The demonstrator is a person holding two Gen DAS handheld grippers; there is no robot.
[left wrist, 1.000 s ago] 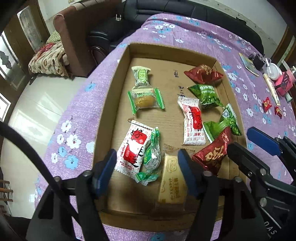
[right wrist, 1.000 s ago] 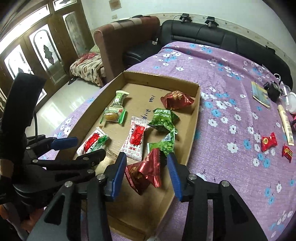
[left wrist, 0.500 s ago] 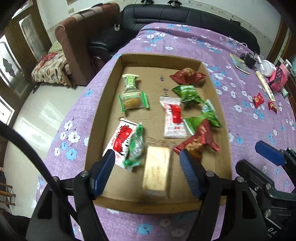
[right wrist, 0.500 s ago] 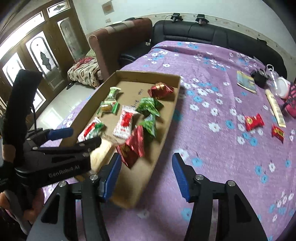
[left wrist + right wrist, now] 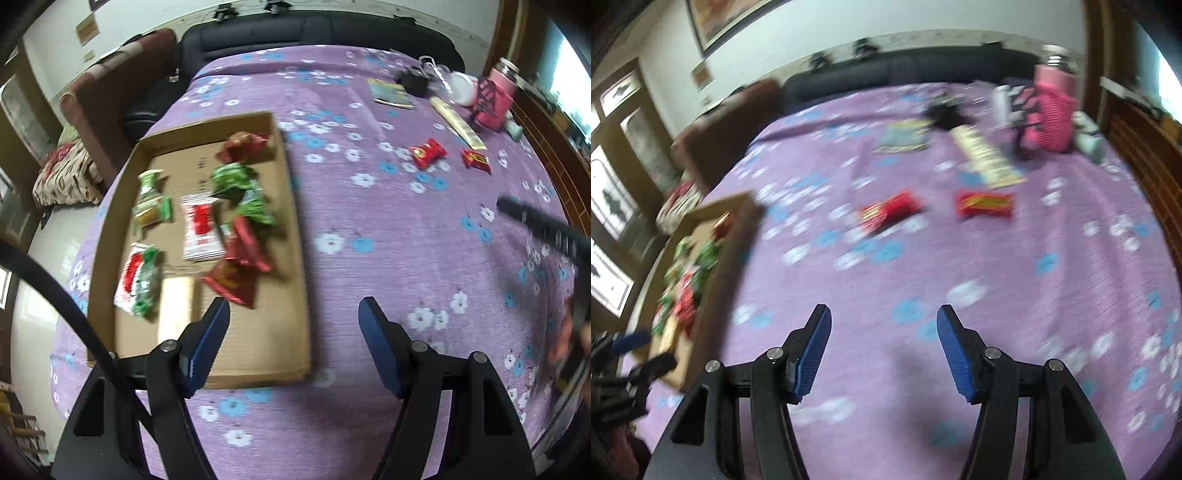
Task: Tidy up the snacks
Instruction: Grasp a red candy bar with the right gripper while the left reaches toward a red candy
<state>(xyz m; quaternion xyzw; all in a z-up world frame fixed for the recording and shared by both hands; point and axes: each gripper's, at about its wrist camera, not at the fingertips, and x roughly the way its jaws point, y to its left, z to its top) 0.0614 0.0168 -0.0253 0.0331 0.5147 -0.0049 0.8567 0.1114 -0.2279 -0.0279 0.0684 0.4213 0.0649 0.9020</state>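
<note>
A shallow cardboard tray [image 5: 291, 236] lies on the purple flowered cloth and holds several wrapped snacks, among them a dark red packet [image 5: 236, 273] and a white and red packet [image 5: 199, 229]. Two red snack packets [image 5: 426, 152] [image 5: 476, 160] lie loose on the cloth to the right. My left gripper [image 5: 293, 317] is open and empty above the tray's near right corner. My right gripper [image 5: 882, 325] is open and empty above bare cloth, with the two red packets [image 5: 892, 212] [image 5: 984, 204] ahead of it and the tray [image 5: 720, 236] at its left.
At the far right stand a pink jar [image 5: 496, 96], a long yellow box [image 5: 458, 122], a booklet [image 5: 391, 94] and a black item [image 5: 415, 79]. A black sofa [image 5: 314, 29] and a brown armchair [image 5: 99, 99] stand behind the table. The table's left edge drops to the floor.
Both grippers have swung right, away from the tray. The dark red packet stays in the tray. The right gripper now faces the two loose red packets.
</note>
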